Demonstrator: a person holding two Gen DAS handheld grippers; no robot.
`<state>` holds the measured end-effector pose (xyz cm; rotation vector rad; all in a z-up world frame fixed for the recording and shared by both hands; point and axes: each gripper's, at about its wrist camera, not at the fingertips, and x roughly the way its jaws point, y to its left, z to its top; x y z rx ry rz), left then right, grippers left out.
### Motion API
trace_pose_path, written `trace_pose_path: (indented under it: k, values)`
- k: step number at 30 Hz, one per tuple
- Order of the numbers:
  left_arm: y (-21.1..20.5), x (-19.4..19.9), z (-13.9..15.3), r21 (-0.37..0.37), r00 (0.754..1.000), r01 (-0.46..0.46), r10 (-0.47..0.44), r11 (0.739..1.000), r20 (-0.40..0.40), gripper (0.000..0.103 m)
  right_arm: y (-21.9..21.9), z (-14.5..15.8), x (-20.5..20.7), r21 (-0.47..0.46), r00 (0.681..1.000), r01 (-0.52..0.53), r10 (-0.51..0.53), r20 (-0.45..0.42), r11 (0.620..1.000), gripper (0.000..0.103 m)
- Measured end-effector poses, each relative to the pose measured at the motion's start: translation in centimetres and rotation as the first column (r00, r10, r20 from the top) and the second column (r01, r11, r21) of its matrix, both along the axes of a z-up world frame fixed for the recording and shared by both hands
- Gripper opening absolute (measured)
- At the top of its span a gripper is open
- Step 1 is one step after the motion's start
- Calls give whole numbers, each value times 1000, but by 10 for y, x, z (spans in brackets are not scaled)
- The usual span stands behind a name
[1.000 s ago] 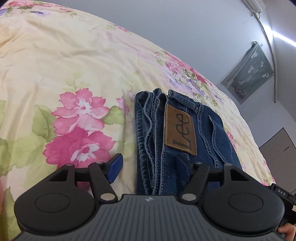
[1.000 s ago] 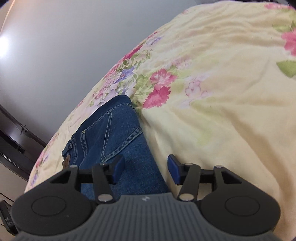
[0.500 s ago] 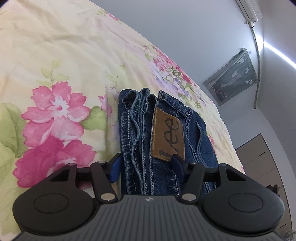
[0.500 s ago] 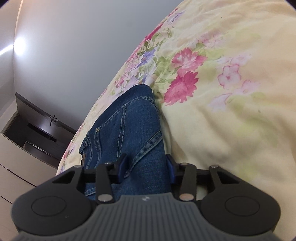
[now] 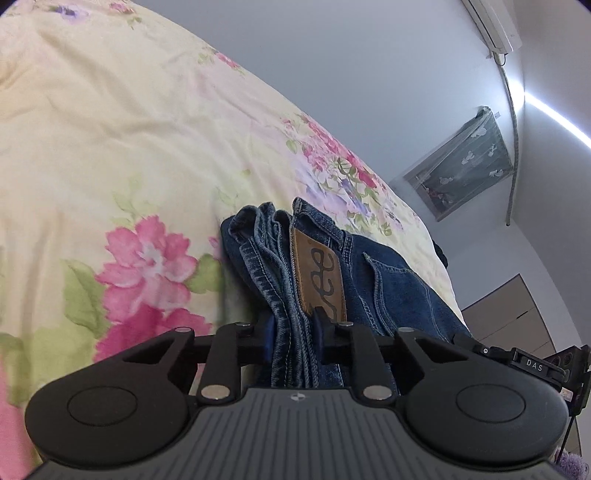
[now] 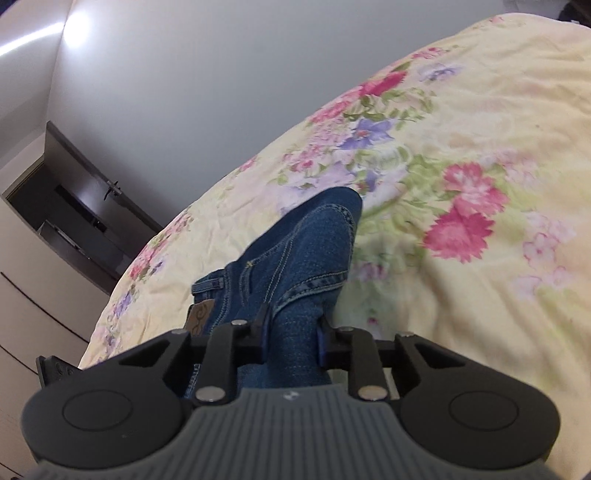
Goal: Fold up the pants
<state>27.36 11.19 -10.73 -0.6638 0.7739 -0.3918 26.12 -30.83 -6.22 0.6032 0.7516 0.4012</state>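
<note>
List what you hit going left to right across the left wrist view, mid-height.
Pink flower print on the bedspread → stacked denim edges of the folded jeans → brown leather patch → back pocket → grey wall.

Left claw (image 5: 293, 330) just closed, pinching folded jeans (image 5: 384, 291), floral bedspread (image 5: 110, 147) beneath

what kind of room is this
Most likely a bedroom in a home. The jeans lie on a floral bedspread, an air conditioner hangs high on the wall, and pale wardrobe-like cabinets stand beside a dark door.
</note>
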Motion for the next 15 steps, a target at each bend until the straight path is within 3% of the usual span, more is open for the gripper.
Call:
trace_pose_path:
  k: [9, 15]
  values:
    - [118, -26, 44, 162, 995, -102, 99, 982, 25, 22, 131, -7, 10, 107, 993, -114, 109, 53, 988, 18]
    - [175, -32, 33, 215, 988, -154, 157, 964, 2, 22, 209, -24, 18, 115, 986, -166, 161, 48, 979, 18]
